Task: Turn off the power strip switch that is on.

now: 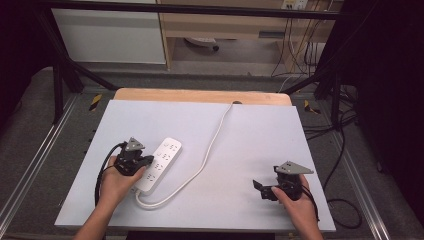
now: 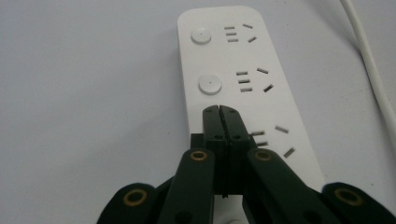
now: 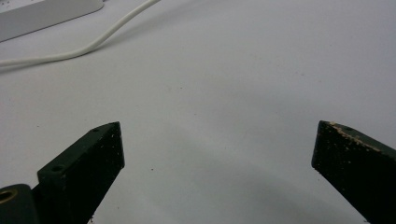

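Jaws of the left gripper [image 2: 219, 112] are pressed together over the power strip [image 2: 233, 88]; push its round button [image 2: 209, 85] straight down. Right gripper [image 3: 217, 140] rests spread wide.

Overhead forward-down; tong-cameras close over shared strip [image 1: 159, 163]

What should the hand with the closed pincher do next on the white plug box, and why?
Probably press the left gripper straight down. Its jaws are closed together and sit over the power strip, in line with its round buttons, which suggests it is aiming at the next button in that row. The right gripper is open over bare table.
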The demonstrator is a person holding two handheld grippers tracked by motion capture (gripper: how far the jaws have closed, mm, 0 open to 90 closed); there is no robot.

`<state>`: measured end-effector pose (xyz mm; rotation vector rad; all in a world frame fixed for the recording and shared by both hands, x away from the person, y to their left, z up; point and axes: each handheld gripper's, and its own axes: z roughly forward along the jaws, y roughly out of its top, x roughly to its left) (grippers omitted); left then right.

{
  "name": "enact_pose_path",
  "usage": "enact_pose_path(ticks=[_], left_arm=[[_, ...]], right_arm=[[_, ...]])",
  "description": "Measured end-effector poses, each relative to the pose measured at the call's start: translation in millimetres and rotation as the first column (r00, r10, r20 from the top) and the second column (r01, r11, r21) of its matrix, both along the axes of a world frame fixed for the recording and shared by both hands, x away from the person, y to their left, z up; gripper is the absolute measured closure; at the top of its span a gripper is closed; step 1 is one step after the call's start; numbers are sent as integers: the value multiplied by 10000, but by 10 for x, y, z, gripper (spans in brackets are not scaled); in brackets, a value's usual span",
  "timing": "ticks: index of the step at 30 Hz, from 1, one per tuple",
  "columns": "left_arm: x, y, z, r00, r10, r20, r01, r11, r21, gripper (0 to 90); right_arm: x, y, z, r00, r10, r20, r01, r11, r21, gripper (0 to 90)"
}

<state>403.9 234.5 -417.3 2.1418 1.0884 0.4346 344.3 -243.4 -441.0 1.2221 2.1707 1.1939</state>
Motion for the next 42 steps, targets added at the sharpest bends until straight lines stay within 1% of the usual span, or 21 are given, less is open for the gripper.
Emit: enact_pose_path(ticks=[6,12,14,15,17,20,27,29,31,36,38,39,41,42], left_arm=[[0,9,1,10000,-32,-9,32,10000,27,900],[-8,3,0,9999,-56,88,55,10000,71,900],[-15,3,-3,9999,29,156,-29,10000,11,900],[-18,2,-4,9998,84,197,-85,10000,46,900],[-21,0,0,9998,62,209,-65,9999,122,900],[-22,1,-7,9996,61,266,-63,10000,73,900],[-22,-13,-8,9997,-67,252,66,10000,36,900],[-31,-21,-18,9994,-53,350,54,10000,-35,900],[-37,-13,-26,9990,-143,432,147,9998,-94,900],[-51,27,11,9977,-65,676,115,9972,-740,900],[-59,46,36,9968,-52,802,126,9956,-923,900],[-61,56,45,9963,-71,851,151,9955,-940,900],[-67,60,49,9960,-21,899,120,9938,-1104,900],[-69,66,52,9956,-22,934,126,9938,-1107,900]], right_arm=[[1,-2,-1,10000,-11,-6,11,10000,9,32],[0,-4,-1,10000,-18,0,18,10000,8,32],[1,-7,-1,10000,-58,20,58,10000,6,32],[1,-9,1,10000,-80,39,80,10000,6,32],[0,-10,2,9999,-94,37,94,10000,33,32],[-1,-8,4,9999,-89,69,89,10000,32,31],[-1,-8,4,9999,-87,64,86,10000,47,31],[-3,-8,6,9999,-89,72,89,9999,50,31],[-4,-10,9,9999,-80,89,80,9999,62,31],[-2,-14,7,9999,-87,81,86,9999,77,31],[-1,-12,6,9999,-79,80,78,9999,73,31],[-1,-11,7,9999,-86,79,85,9999,65,31],[-3,-9,7,9999,-95,72,94,9999,62,31],[-2,-10,7,9999,-86,85,85,10000,49,31]])
